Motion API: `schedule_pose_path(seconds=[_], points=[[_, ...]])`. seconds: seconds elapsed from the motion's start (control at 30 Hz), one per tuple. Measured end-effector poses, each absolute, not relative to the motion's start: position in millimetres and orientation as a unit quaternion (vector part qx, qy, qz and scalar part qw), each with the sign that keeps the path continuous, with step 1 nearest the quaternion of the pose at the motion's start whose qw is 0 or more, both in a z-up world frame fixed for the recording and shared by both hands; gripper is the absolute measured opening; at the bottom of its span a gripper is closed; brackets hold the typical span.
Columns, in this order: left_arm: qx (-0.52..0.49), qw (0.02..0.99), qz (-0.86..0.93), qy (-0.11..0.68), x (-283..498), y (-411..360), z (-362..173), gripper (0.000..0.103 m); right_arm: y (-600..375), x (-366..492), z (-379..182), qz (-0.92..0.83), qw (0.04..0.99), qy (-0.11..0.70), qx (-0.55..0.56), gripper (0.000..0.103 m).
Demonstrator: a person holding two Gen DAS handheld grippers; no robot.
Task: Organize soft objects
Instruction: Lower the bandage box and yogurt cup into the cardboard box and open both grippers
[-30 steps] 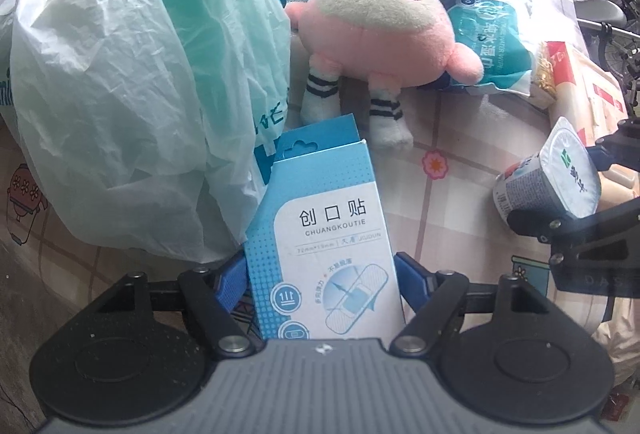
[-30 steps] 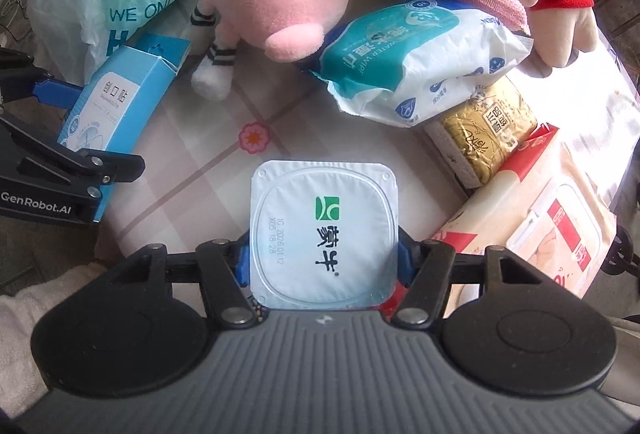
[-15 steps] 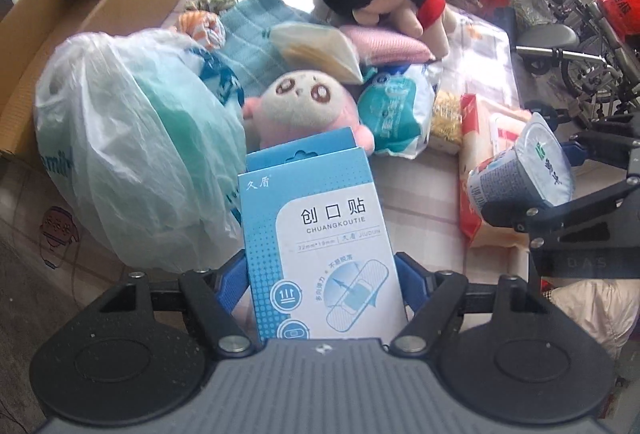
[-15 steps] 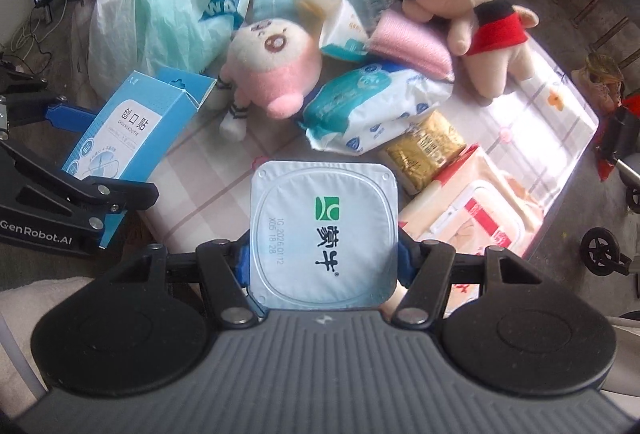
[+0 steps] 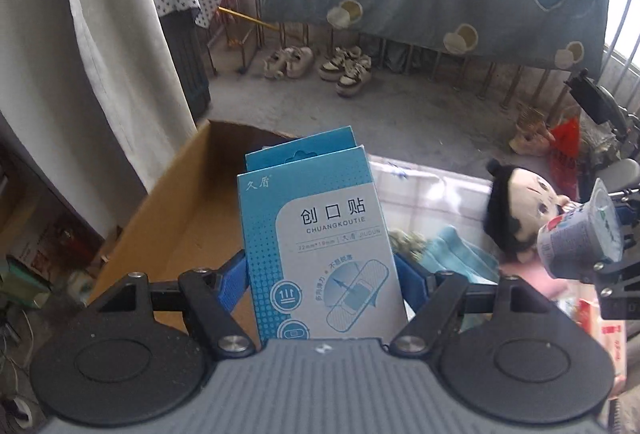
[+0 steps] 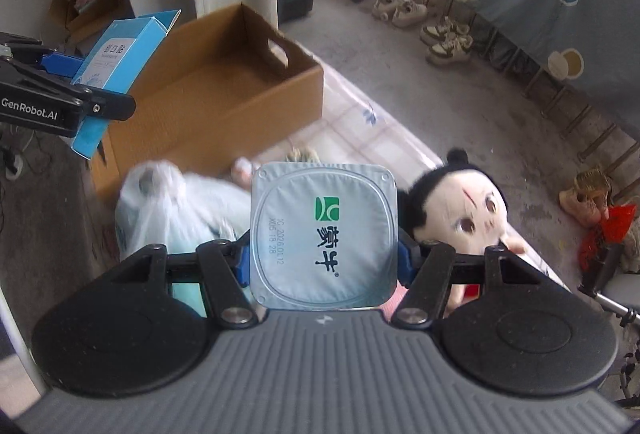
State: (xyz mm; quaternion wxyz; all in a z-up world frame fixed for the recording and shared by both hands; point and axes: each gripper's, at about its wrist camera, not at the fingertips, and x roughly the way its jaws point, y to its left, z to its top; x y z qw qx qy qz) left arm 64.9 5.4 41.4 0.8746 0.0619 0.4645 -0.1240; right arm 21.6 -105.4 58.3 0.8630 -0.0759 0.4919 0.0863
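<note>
Behind both claws sits a cardboard box (image 6: 224, 82) (open-topped); left claw (image 5: 322, 274) clamps a plaster box (image 5: 316, 254), right claw (image 6: 324, 262), at three o'clock, clamps a yogurt cup (image 6: 324, 234).

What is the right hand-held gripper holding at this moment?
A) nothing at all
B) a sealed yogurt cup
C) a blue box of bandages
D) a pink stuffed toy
B: in the right wrist view the yogurt cup, foil lid facing the camera, sits clamped between the fingers of the right hand-held gripper, while the blue box of bandages is in the left hand-held gripper.
</note>
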Motion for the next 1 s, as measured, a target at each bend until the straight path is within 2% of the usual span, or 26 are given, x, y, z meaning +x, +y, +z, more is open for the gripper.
schedule_pose_path(seconds=[0.13, 0.23, 0.47, 0.73, 1.0], points=[[0.094, 0.884, -0.128, 0.439, 151.4, 63.2, 40.1, 0.077, -44.7, 111.9, 56.5, 0.082, 0.874, 0.477, -0.032, 0.061], [0.146, 0.883, -0.149, 0.421, 211.7, 92.1, 24.7, 0.077, 10.9, 179.3, 33.2, 0.083, 0.875, 0.476, -0.020, 0.061], [0.274, 0.827, -0.238, 0.429, 312.6, 112.1, -60.7, 0.077, 102.5, 295.9, -59.7, 0.070, 0.852, 0.518, -0.036, 0.061], [0.331, 0.764, -0.314, 0.456, 346.6, 105.8, -136.8, 0.077, 117.1, 330.3, -122.2, 0.044, 0.826, 0.560, -0.041, 0.061], [0.374, 0.744, -0.318, 0.453, 361.2, 85.6, -173.1, 0.079, 107.5, 338.7, -154.6, 0.029, 0.821, 0.570, -0.024, 0.061]])
